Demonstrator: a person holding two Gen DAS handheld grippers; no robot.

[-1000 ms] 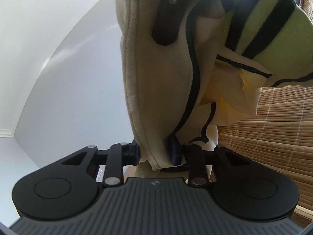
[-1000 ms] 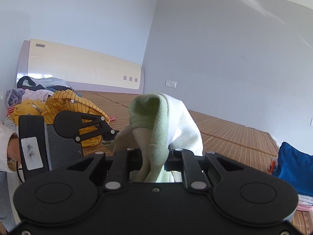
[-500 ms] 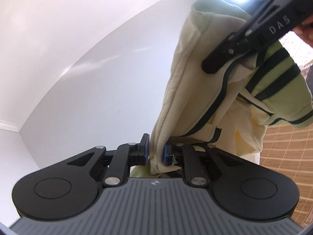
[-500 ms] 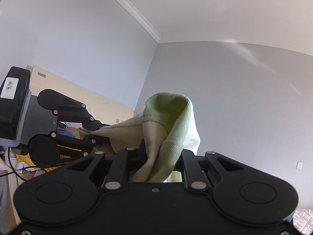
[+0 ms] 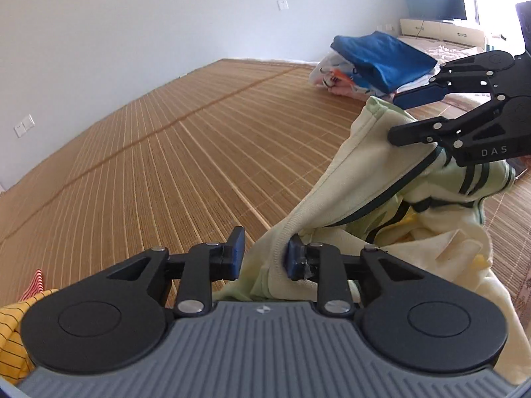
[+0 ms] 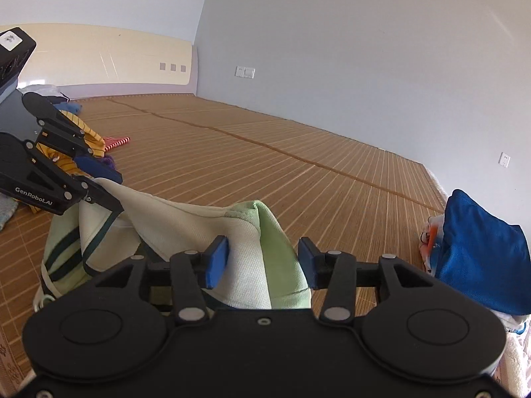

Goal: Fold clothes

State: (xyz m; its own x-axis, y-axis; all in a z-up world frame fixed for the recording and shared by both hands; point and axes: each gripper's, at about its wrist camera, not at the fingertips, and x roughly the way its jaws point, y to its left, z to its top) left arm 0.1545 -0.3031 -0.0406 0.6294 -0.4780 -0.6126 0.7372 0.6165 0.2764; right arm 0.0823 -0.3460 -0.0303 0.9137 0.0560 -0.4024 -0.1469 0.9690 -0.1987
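woven bamboo matting covers the floor up to pale walls, with a cream headboard at the far end. both grippers sit low over the mat, angled towards each other, with a pale green and cream garment with dark stripes slung between them, its lower folds bunched on the mat. the left gripper has its jaws parted; the cloth lies against the right-hand blue pad while the other pad stands clear of it. the right gripper also stands spread, a green-edged fold draped loosely between its pads, touching the left one. a folded blue garment tops a small stack to the right, well apart, and a yellow striped pile lies to the left.
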